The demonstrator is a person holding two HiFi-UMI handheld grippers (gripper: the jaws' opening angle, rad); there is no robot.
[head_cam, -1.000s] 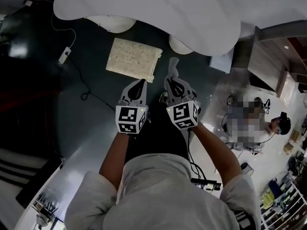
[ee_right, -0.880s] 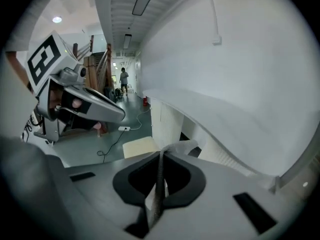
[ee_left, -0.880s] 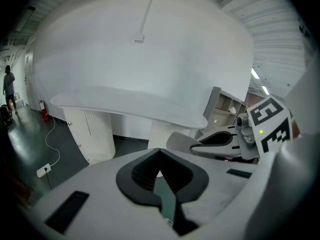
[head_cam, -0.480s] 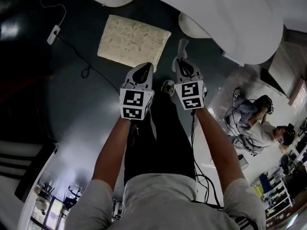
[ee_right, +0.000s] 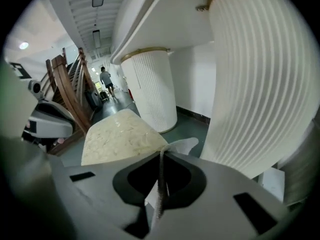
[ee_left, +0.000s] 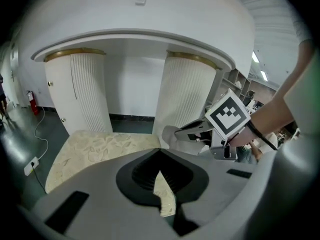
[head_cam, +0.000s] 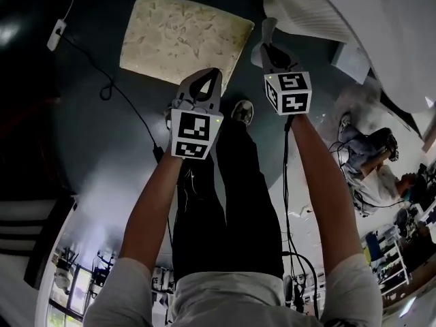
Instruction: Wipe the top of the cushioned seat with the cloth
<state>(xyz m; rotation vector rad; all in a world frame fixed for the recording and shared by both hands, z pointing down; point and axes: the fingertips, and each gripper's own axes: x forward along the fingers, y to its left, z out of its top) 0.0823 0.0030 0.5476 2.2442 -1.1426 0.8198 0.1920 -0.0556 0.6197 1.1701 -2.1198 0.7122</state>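
Note:
The cushioned seat (head_cam: 180,39) is a cream, patterned square pad low over the dark floor; it also shows in the left gripper view (ee_left: 100,149) and the right gripper view (ee_right: 120,136). My right gripper (head_cam: 267,46) is shut on a pale cloth (head_cam: 268,29), just off the cushion's right corner. In the right gripper view the cloth (ee_right: 182,146) sticks out past the pinched jaws (ee_right: 161,156). My left gripper (head_cam: 214,73) is shut and holds nothing, over the cushion's near edge. From the left gripper view (ee_left: 160,153) the right gripper (ee_left: 200,131) and its cloth (ee_left: 170,136) show.
A white table top (head_cam: 368,19) overhangs on fluted white columns (ee_left: 90,91) (ee_right: 265,84) behind and right of the cushion. A power strip with its cable (head_cam: 56,34) lies on the floor at left. A person (head_cam: 368,159) sits on the floor at right. My shoe (head_cam: 240,111) is below the grippers.
Both grippers have moved forward toward the cushion, which now looms larger in the head view. The right gripper, still holding the cloth, has reached beside the cushion's right corner.

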